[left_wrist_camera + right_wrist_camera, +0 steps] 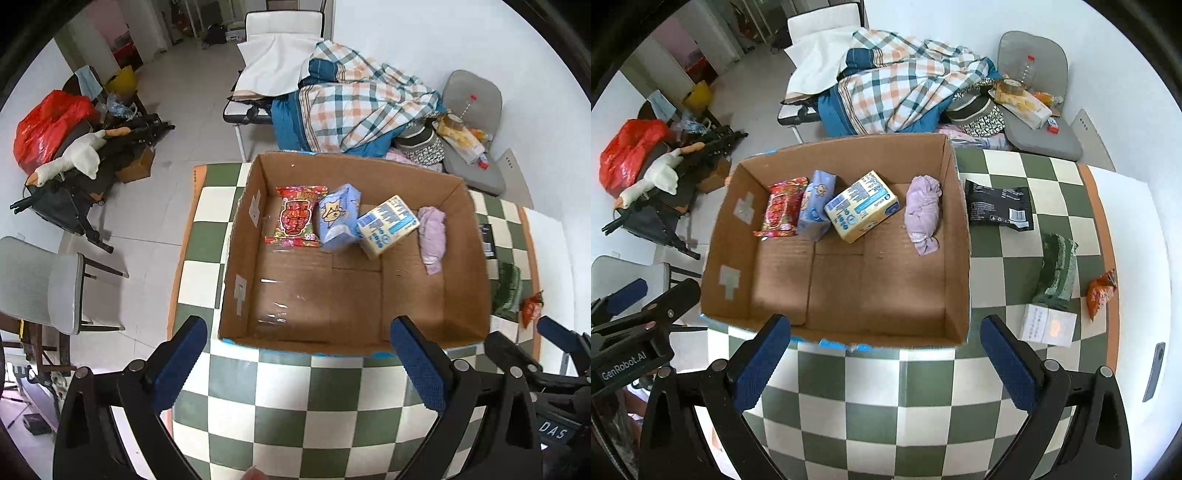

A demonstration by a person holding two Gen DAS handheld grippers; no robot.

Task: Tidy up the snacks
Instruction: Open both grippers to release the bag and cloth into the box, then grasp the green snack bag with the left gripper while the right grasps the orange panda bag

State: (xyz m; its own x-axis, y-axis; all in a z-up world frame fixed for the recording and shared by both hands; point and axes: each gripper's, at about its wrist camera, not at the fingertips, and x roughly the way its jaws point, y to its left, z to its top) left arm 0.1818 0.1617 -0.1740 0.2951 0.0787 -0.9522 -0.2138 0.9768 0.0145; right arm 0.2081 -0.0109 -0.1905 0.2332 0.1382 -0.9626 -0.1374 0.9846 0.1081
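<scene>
An open cardboard box (pixel 236 236) (pixel 960 236) stands on the green-and-white checked table (pixel 295 413). Along its far side lie a red snack pack (pixel 297 218) (pixel 781 208), a blue pack (pixel 338 218) (pixel 815 205), a yellow-and-blue carton (pixel 388 225) (pixel 862 205) and a lilac pouch (pixel 432 234) (pixel 922 216). Right of the box rest a black packet (pixel 999 208), a green pack (pixel 1056 271), a white box (pixel 1047 325) and an orange bag (pixel 1102 291). My left gripper (pixel 295 369) and right gripper (pixel 884 363) hover open and empty before the box's near wall.
A folding bed with a plaid blanket (pixel 908 81) stands behind the table. A grey seat (pixel 1039 136) holds a bottle and bags. Chairs, a red bag (pixel 48 125) and clutter fill the floor at left. A grey remote (pixel 1154 369) lies at the table's right edge.
</scene>
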